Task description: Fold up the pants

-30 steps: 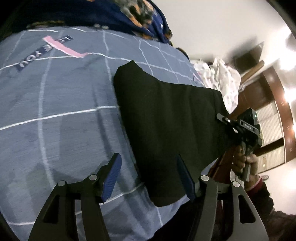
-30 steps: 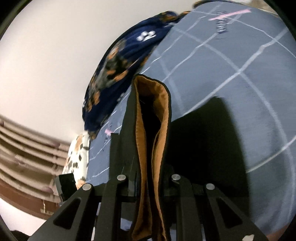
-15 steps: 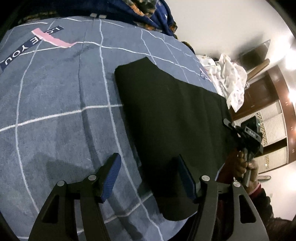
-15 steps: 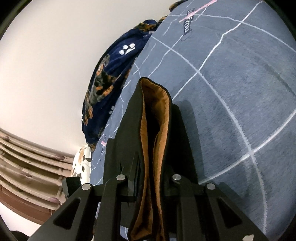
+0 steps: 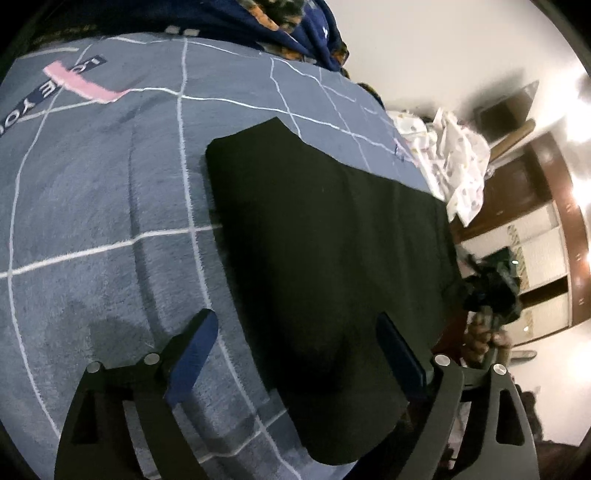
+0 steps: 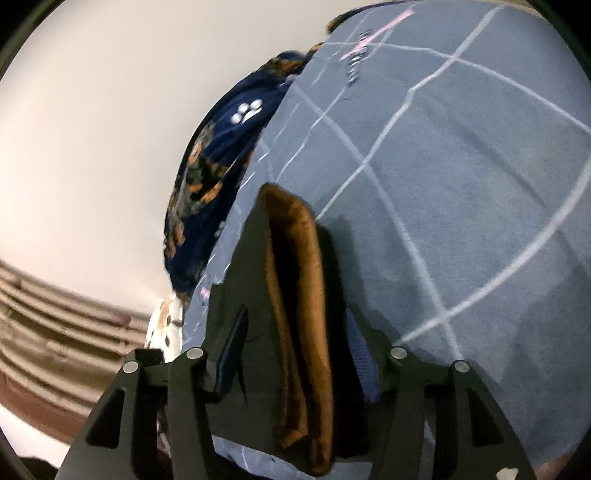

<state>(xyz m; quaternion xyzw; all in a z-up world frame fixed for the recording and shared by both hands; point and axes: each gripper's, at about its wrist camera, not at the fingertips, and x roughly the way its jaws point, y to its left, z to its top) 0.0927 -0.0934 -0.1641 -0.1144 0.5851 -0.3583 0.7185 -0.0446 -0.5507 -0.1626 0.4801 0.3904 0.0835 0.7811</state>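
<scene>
The black pants [image 5: 325, 258] lie flat on the grey-blue checked bedspread [image 5: 92, 206], folded lengthwise. My left gripper [image 5: 295, 343] is open, its blue pads either side of the near end of the pants, just above the cloth. In the right wrist view the pants' edge, with its brown fleece lining [image 6: 295, 295], stands up between the fingers of my right gripper [image 6: 295, 339]. The jaws stand apart and the pads look clear of the cloth. The right gripper also shows in the left wrist view [image 5: 487, 291], held by a hand at the far end of the pants.
A dark blue blanket with orange patches [image 5: 266, 14] is bunched at the head of the bed, also seen in the right wrist view [image 6: 221, 147]. A white patterned cloth [image 5: 454, 162] lies at the bed's far side. Wooden wardrobe doors [image 5: 546, 229] stand beyond.
My right gripper's jaws have spread apart from the pants' edge they pinched. My left gripper stayed open and shifted slightly over the near end of the pants.
</scene>
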